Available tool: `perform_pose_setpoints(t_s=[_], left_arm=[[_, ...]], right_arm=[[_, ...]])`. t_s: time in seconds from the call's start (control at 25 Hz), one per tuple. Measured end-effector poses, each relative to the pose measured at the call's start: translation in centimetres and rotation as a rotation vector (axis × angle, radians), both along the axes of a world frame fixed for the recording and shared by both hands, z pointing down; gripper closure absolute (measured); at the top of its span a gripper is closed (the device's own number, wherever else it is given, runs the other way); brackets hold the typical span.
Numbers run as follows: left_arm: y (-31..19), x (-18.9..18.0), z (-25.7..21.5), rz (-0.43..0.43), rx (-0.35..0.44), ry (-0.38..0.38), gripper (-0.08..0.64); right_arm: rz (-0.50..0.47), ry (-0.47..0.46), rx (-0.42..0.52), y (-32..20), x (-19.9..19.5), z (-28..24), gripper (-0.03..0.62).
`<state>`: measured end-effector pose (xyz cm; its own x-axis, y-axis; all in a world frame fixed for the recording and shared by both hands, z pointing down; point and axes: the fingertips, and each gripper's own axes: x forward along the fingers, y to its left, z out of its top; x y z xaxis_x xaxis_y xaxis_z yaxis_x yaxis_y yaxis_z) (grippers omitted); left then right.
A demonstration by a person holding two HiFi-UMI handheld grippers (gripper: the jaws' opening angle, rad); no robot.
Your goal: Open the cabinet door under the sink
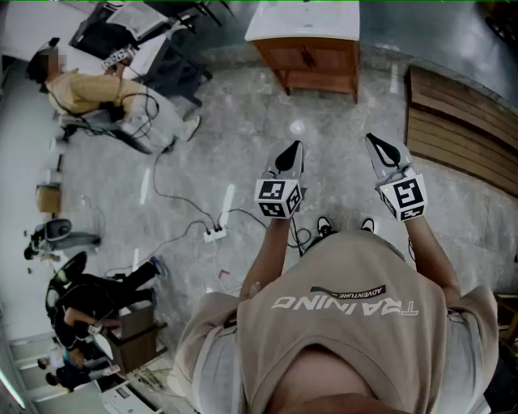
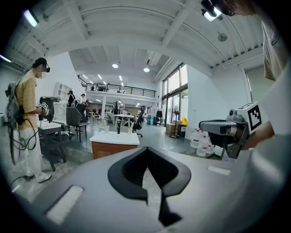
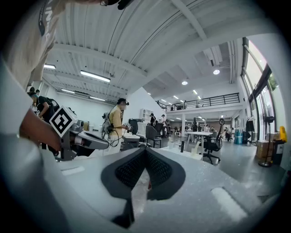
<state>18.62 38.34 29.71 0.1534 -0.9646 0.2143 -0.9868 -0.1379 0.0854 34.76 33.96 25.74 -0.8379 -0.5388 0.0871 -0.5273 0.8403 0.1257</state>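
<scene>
Standing on the grey floor [image 1: 243, 145], well apart from the sink cabinet [image 1: 279, 61] and facing it across open space. Holding the left gripper [image 1: 295, 150] and the right gripper [image 1: 372, 145] out in front, side by side, both aiming roughly level toward the cabinet, probably lining up for an approach. Holding both pairs of jaws pressed together with nothing pinched between them, likely for lack of anything within reach to grasp. Seeing the wooden cabinet door [image 1: 328, 58] shut beneath the white sink top [image 1: 303, 20], its small dark handle barely discernible at this range. Judging the task as hardly begun: needing to close the gap first, then spreading one pair of jaws around the handle and pulling.
</scene>
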Motion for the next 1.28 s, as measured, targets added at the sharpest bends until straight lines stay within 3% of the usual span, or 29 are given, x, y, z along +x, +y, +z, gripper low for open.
perform_pose_setpoints(t_s=[0.32, 0.84, 1.08, 1.28], left_arm=[[1.0, 1.4, 0.4, -0.053, 0.005, -0.017, 0.543], [3.5, 3.8, 2.0, -0.107, -0.060, 0.014, 0.543], [2.9, 3.3, 4.2, -0.092, -0.100, 0.043, 0.543], [0.8, 1.7, 3.4, -0.068, -0.061, 0.044, 0.543]], right_arm=[[-0.009, 0.019, -0.048, -0.4, 3.1, 2.1, 0.591], [-0.060, 0.025, -0.102, -0.2, 4.9, 3.8, 0.591], [0.028, 0.049, -0.142, -2.6, 6.3, 5.5, 0.591], [0.059, 0.072, -0.135, -4.2, 5.1, 5.2, 0.591]])
